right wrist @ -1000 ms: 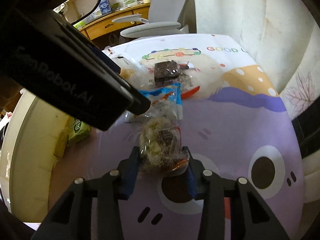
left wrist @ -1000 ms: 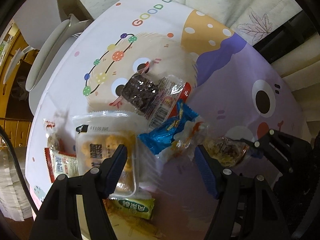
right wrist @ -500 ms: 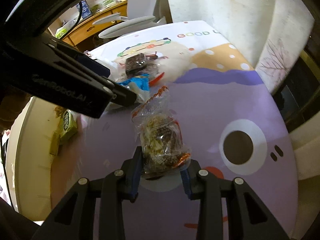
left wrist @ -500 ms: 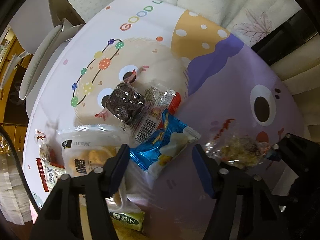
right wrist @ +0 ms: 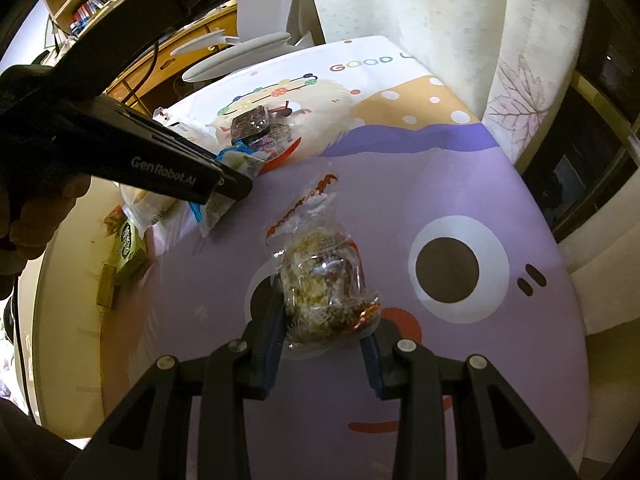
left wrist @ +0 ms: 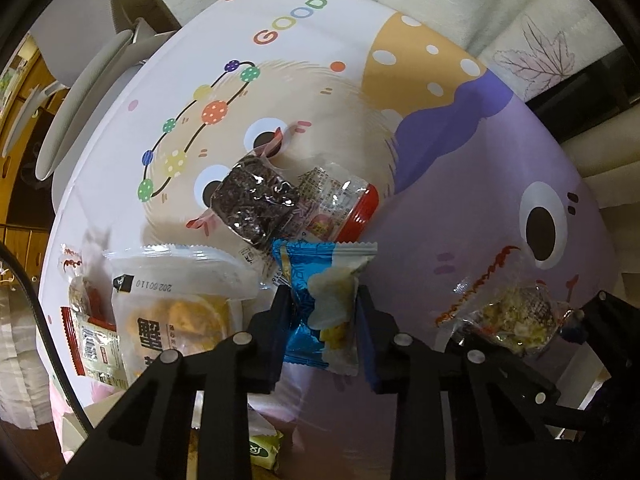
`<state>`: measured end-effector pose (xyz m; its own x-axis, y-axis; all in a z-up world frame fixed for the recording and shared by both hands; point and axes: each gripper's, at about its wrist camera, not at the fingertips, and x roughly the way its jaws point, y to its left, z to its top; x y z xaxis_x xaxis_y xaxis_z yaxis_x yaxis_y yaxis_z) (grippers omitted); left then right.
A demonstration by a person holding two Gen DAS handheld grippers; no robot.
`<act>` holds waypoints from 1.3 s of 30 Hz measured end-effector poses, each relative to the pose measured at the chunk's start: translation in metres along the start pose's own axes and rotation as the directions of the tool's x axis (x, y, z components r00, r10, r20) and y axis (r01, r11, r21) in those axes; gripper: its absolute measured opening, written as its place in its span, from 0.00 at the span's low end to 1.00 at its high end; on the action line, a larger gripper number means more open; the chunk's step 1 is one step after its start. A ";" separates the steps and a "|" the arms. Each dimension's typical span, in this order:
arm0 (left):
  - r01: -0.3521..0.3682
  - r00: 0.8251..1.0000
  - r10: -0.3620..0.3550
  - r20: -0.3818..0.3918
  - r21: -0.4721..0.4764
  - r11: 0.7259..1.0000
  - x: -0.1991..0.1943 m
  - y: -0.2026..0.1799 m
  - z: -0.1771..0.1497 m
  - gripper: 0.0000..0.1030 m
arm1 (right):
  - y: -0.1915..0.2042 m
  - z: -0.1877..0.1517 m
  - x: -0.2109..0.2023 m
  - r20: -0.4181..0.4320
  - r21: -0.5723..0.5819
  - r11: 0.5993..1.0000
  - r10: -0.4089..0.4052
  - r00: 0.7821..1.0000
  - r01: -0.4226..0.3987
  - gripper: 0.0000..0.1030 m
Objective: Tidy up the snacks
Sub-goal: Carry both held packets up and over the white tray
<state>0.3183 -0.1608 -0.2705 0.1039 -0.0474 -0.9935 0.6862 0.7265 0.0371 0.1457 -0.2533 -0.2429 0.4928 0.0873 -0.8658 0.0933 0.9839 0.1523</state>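
A blue-and-white snack packet [left wrist: 316, 268] lies on the cartoon tablecloth [left wrist: 460, 208]. My left gripper [left wrist: 323, 304] points down over it, its jaws closing tight, and both pads press the packet's sides. In the right wrist view the left gripper [right wrist: 234, 184] shows at the upper left with the blue packet [right wrist: 240, 160] at its tip. My right gripper [right wrist: 326, 320] is shut on a clear bag of mixed crunchy snack [right wrist: 320, 280], held just above the purple cloth. That bag [left wrist: 516, 316] also appears at the right of the left wrist view.
A dark snack pack [left wrist: 256, 204] and a red-edged clear packet [left wrist: 340, 208] lie beyond the blue one. A yellow pastry pack [left wrist: 180, 312], a red-and-white sachet [left wrist: 88, 340] and a green packet [left wrist: 260, 448] sit left. A grey chair [left wrist: 80, 80] and a curtain [right wrist: 440, 20] border the table.
The left gripper sank onto the blue packet and its jaws went from wide apart to closed on it. The right gripper carried the clear bag away from the pile, to the right.
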 end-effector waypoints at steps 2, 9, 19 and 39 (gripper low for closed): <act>-0.008 1.000 0.008 0.002 -0.009 1.000 -0.002 0.002 -0.001 0.28 | 0.000 0.000 -0.001 -0.002 0.005 1.000 -0.002 1.000 0.002 0.34; -0.009 1.000 0.009 0.010 -0.041 0.999 -0.022 0.008 -0.015 0.28 | 0.001 0.001 -0.006 0.006 0.018 1.000 0.001 1.000 -0.001 0.33; 0.012 0.999 -0.006 0.052 -0.098 0.995 -0.074 0.022 -0.041 0.28 | 0.022 0.000 -0.026 0.034 -0.013 1.000 0.028 0.999 -0.028 0.32; 0.011 0.985 0.031 0.170 -0.238 0.971 -0.182 0.060 -0.187 0.28 | 0.121 -0.031 -0.100 0.127 -0.117 0.988 0.120 0.985 -0.105 0.32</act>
<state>0.2058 0.0196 -0.1073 0.2457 -0.1411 -0.9590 0.4962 0.8682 -0.0006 0.0810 -0.1379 -0.1527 0.6060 0.1839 -0.7739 -0.0610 0.9808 0.1852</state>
